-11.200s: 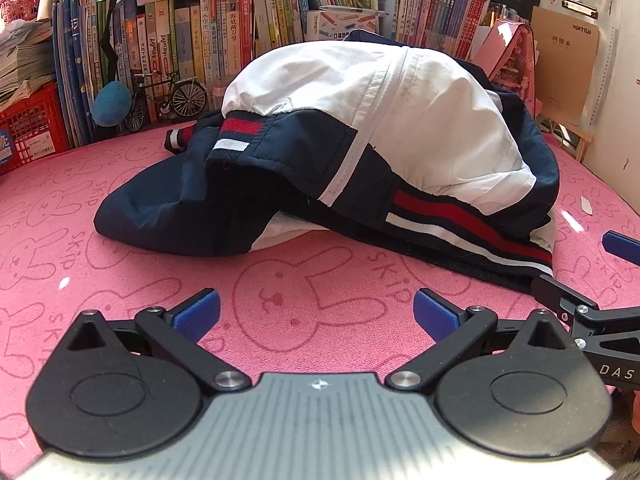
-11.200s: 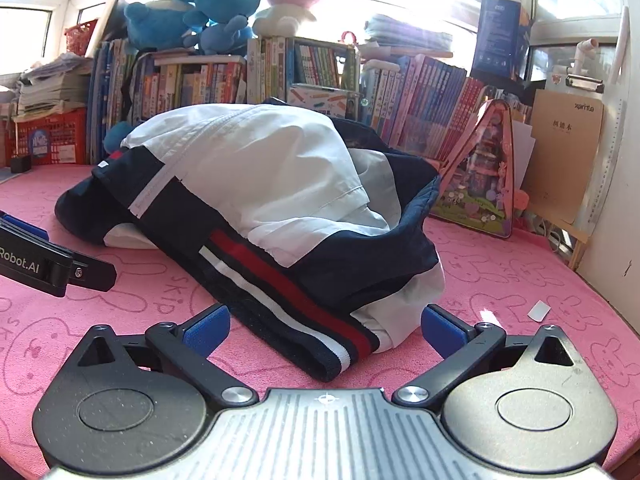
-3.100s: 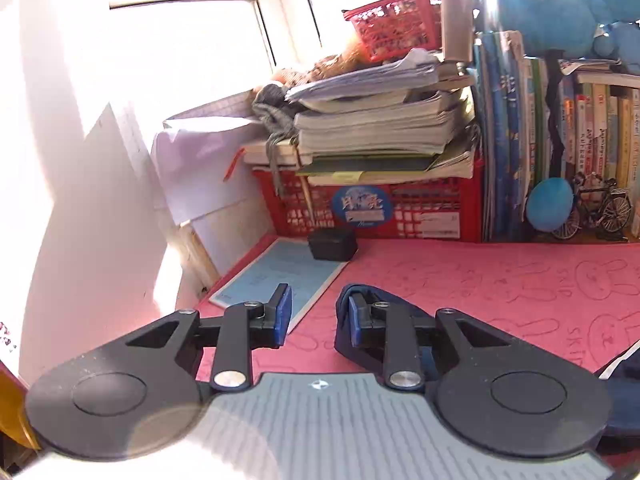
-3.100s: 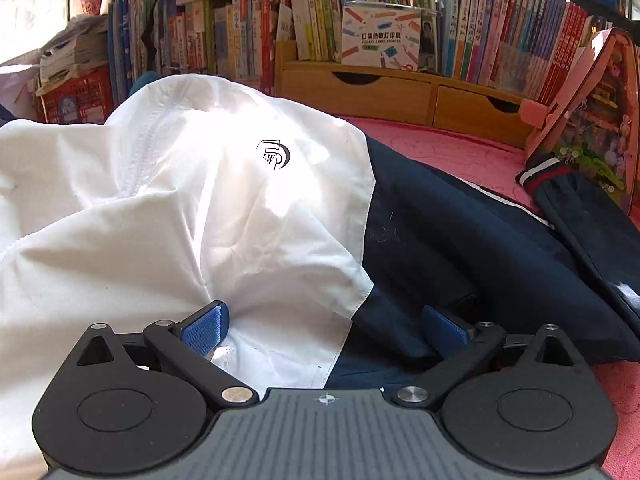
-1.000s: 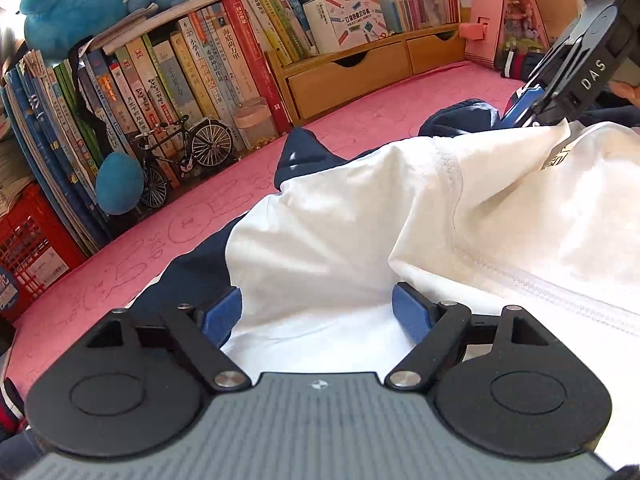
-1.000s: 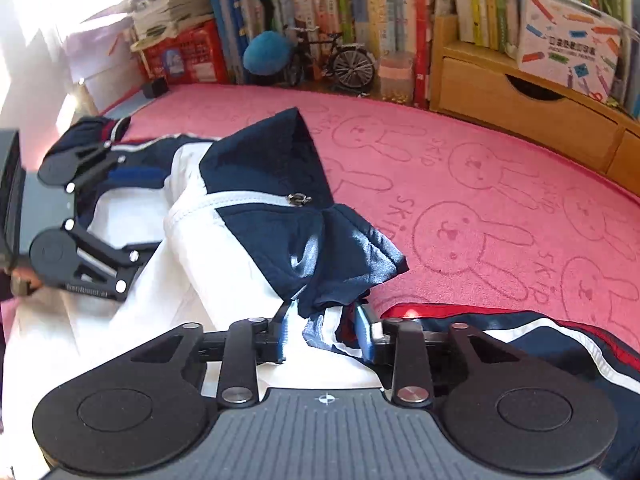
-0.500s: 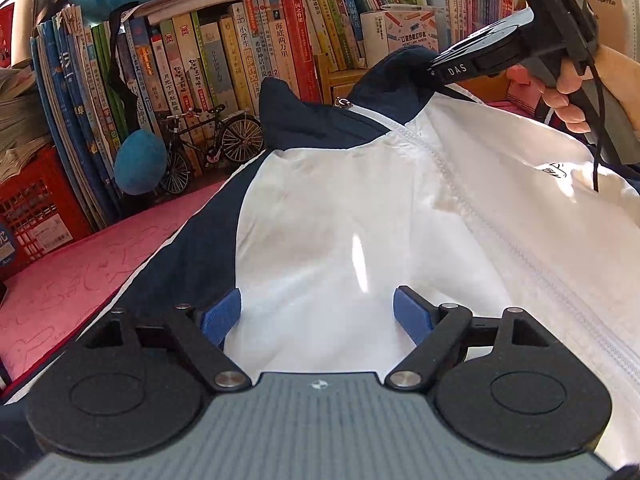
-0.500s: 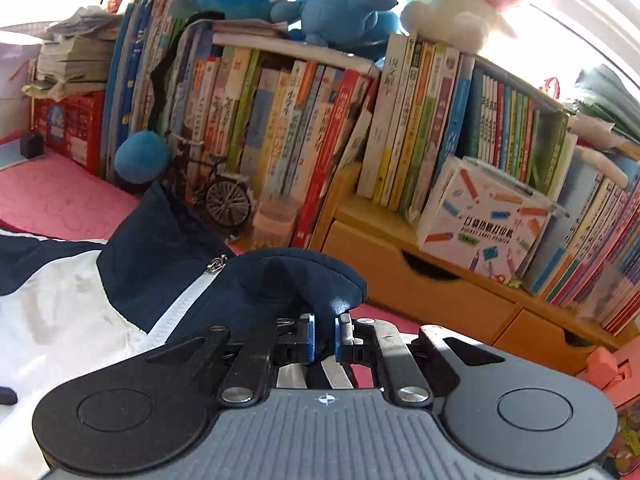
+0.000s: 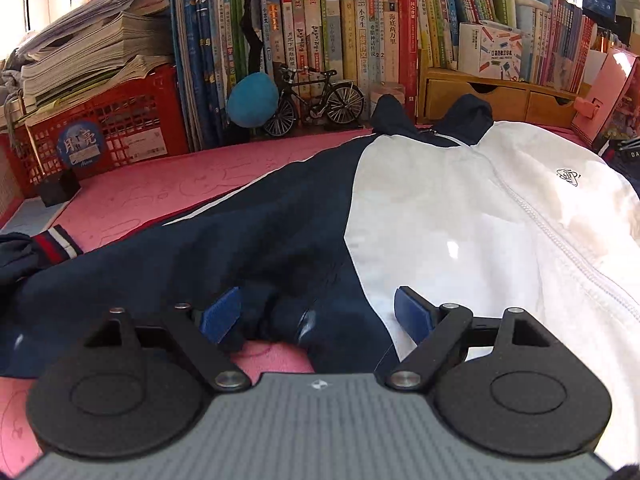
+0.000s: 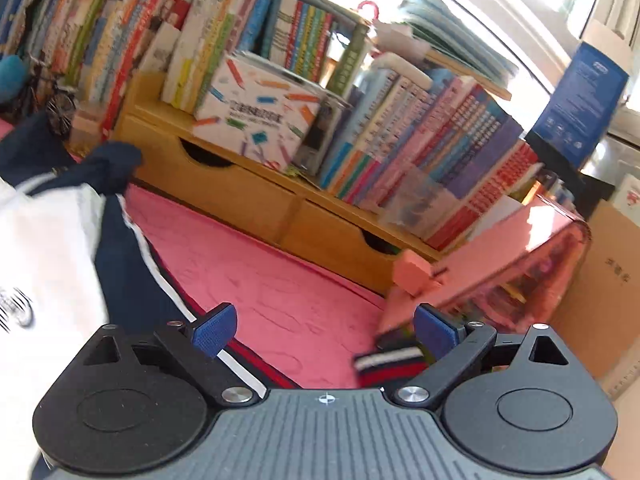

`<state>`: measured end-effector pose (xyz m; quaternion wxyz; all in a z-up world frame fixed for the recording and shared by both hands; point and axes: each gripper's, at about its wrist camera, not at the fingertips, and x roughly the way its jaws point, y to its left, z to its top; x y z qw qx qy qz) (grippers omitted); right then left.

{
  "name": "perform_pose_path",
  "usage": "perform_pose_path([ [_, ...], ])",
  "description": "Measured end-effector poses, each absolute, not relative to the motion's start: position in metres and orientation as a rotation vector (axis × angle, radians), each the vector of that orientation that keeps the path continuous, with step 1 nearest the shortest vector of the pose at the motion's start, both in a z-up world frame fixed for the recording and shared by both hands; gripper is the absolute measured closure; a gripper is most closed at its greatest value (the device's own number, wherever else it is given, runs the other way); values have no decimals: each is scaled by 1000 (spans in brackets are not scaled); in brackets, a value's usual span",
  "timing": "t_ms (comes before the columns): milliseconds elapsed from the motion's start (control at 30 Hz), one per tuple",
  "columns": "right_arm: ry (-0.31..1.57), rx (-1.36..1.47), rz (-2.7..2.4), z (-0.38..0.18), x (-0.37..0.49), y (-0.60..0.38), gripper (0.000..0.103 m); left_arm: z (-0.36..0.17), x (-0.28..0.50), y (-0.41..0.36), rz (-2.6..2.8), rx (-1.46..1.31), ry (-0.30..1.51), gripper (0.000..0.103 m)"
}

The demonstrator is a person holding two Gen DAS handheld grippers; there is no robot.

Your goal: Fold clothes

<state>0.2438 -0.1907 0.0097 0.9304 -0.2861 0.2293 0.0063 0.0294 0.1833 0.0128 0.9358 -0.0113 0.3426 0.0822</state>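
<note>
Jacket (image 9: 460, 216) spread front-up on pink mat (image 9: 160, 196), just ahead of left gripper (image 9: 318, 314); zip runs off to its right. Left jaws wide, navy hem bunched between them, pads not pressing. Right gripper (image 10: 322, 330) jaws opening, nothing between; jacket at its left, striped cuff (image 10: 390, 362) just under its right finger. We judge fabric light, limp, slightly slick: pinch at hem, cuffs or collar.

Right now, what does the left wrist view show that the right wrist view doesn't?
Only the left wrist view shows the red crate, the model bicycle and the open left claw over the jacket's hem. Only the right shows the blue poster and the right claw, opening over bare pink mat. Both show the jacket, mat and wooden drawers.
</note>
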Motion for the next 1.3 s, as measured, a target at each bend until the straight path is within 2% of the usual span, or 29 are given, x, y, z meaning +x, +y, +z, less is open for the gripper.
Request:
perform_pose_path([
  [67, 571, -560, -71, -4, 256, -225, 7, 15, 13, 187, 194, -61, 710, 15],
  [100, 627, -526, -85, -10, 261, -239, 14, 15, 8, 186, 199, -76, 715, 15],
  [133, 669, -488, -96, -17, 264, -253, 58, 16, 3, 185, 205, -91, 720, 15],
  [167, 680, -461, -124, -20, 263, -262, 87, 16, -2, 185, 211, -107, 725, 15],
  [200, 673, -437, -182, -21, 260, -273, 97, 17, -7, 183, 217, -113, 728, 15],
  [233, 652, -417, -235, -19, 255, -284, 98, 17, -11, 182, 222, -114, 731, 15],
  [333, 511, -456, -403, 5, 233, -319, 98, 20, -22, 179, 228, -115, 738, 15],
  [400, 496, -460, -477, 21, 225, -350, 97, 22, -30, 179, 226, -130, 737, 15],
  [467, 520, -424, -518, 32, 222, -385, 90, 23, -38, 178, 224, -155, 733, 15],
  [500, 537, -395, -487, 35, 217, -396, 82, 24, -42, 178, 226, -167, 730, 15],
  [533, 532, -360, -421, 38, 204, -402, 78, 24, -46, 178, 227, -173, 728, 15],
  [567, 526, -325, -354, 42, 191, -408, 64, 25, -51, 177, 226, -179, 725, 15],
  [600, 511, -295, -278, 45, 176, -410, 38, 26, -55, 176, 227, -180, 723, 15],
  [633, 473, -282, -190, 47, 155, -404, 21, 28, -59, 173, 225, -173, 721, 15],
  [733, 360, -308, 16, 51, 87, -378, 17, 34, -73, 166, 215, -150, 709, 15],
  [1033, 321, -623, 541, 12, -114, -289, 11, 36, -132, 124, 118, -23, 664, 11],
  [1300, 280, -791, 777, -47, -210, -206, 7, 21, -177, 76, 9, 79, 643, 10],
])
